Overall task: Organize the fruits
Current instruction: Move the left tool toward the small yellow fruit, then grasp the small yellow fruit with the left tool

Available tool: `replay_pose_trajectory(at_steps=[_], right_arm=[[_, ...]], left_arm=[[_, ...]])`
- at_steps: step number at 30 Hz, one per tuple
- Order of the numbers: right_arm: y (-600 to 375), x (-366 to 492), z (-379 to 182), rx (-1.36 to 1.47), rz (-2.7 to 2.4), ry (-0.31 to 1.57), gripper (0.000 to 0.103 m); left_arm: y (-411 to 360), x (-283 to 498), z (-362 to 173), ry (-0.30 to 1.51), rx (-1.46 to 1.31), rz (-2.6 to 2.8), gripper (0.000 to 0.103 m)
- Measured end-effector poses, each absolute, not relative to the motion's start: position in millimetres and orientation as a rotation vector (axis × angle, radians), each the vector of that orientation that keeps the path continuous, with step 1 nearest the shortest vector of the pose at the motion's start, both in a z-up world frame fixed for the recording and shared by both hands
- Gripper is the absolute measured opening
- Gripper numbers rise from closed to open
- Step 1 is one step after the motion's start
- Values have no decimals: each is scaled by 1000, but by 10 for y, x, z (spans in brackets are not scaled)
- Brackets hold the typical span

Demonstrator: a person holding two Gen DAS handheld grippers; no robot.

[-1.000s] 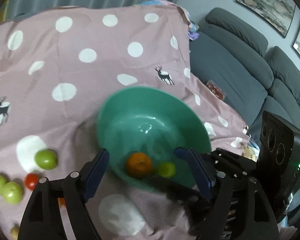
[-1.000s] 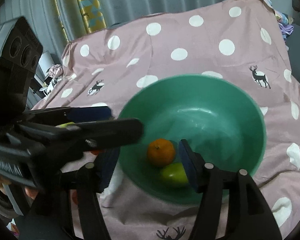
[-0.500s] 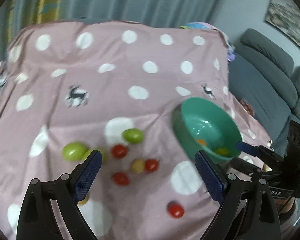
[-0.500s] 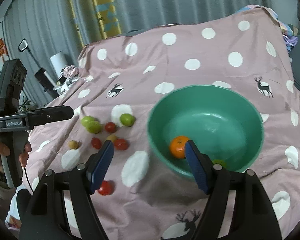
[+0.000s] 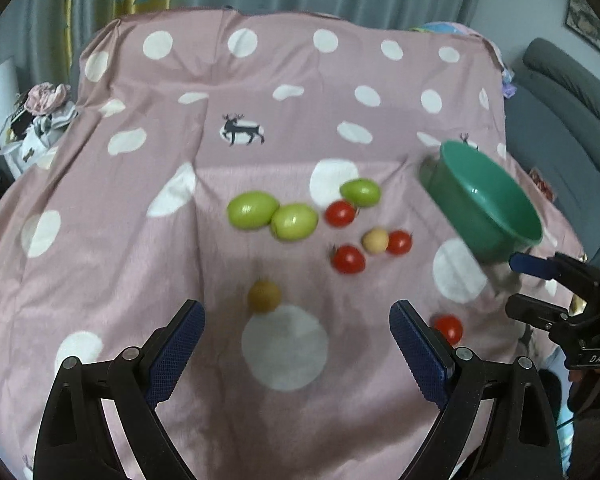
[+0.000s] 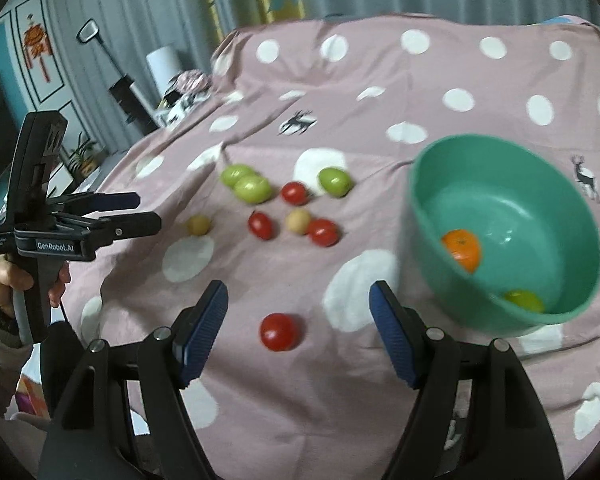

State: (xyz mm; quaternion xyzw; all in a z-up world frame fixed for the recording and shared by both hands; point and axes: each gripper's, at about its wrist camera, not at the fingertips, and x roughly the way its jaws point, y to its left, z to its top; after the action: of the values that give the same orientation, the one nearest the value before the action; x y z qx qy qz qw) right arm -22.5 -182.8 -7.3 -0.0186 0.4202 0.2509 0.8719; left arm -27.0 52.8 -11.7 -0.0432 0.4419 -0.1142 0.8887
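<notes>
Loose fruits lie on a pink spotted cloth (image 5: 140, 240): three green fruits (image 5: 253, 210), four red tomatoes (image 6: 280, 331) and two tan fruits (image 5: 263, 295). To their right, a green bowl (image 6: 572, 208) holds an orange (image 6: 462, 249) and a green fruit. The left gripper (image 5: 296, 350) and right gripper (image 6: 299, 334) hover above, both spread wide and empty.

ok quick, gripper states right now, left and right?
Left gripper: open, empty, above the cloth near a tan fruit.
Right gripper: open, empty, a tomato lying on the cloth between its fingers.
</notes>
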Motion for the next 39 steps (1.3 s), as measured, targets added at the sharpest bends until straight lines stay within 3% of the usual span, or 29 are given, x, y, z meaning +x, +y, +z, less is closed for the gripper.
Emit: replay_pose_trajectory(at_steps=[9,12,15,20,33,39], right_arm=[[-1579,18,-265,-2,564,940,72],[-1517,137,-317,40,598,967,61],[-1420,277,-402,42,618,1006,50],[-1268,556,-572,42,602,1074,42],[-1161,1026,-735,34,524,1110,41],[-1185,1061,-748,40,527,1124,29]], left_arm=[[402,-244,-262,912,-11,-231,92],[384,-172,-311,924,0,-236,83],[362,-99,-369,943,12,-233,82],[363,41,-475,978,3,-253,60],[417,244,-629,1016,21,-245,59],[485,386,-675,1032,-24,-218,47]])
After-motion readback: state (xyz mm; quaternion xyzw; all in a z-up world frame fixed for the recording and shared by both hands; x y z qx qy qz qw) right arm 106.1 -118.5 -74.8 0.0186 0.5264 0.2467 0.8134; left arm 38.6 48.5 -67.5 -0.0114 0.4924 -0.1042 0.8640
